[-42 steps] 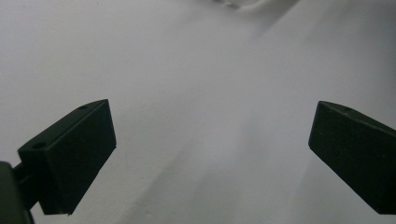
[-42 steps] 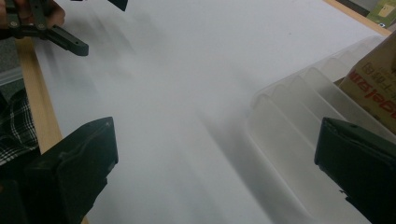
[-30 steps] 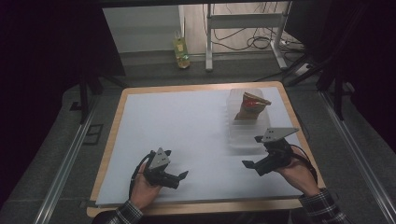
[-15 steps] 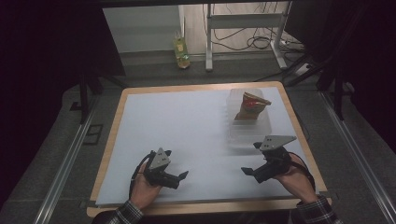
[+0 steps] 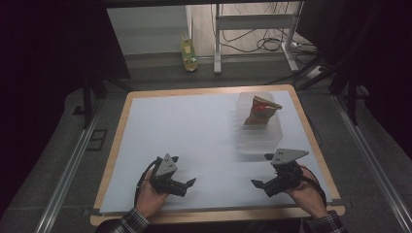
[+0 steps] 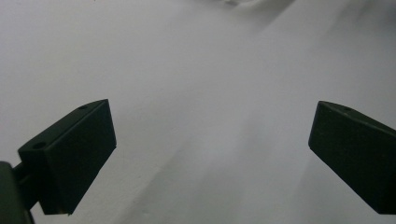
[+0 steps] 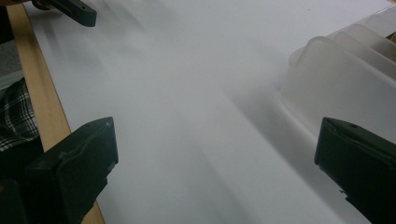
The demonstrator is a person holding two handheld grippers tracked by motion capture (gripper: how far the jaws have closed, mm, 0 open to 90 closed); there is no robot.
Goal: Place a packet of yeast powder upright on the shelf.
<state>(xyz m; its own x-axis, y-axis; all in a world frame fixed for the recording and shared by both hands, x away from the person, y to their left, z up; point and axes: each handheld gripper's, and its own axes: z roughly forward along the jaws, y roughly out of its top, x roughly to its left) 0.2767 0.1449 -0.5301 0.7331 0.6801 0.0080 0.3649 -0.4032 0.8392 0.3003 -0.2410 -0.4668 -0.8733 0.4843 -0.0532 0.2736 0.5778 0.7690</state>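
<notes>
The red-and-gold snack bag (image 5: pixel 261 110) stands upright inside the clear plastic container (image 5: pixel 258 137) at the table's (image 5: pixel 194 131) two o'clock, probably to keep it contained. The right gripper (image 5: pixel 265 184), jaws spread and empty, hovers at the container's six o'clock; the left gripper (image 5: pixel 187 183) rests wide open at seven o'clock.

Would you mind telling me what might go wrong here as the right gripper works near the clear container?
The snack bag stands upright in the clear container; a nudge could tip it. The container looks light and might slide on the smooth white table surface. The right gripper sits open beside the container wall, so a jaw could clip it.
</notes>
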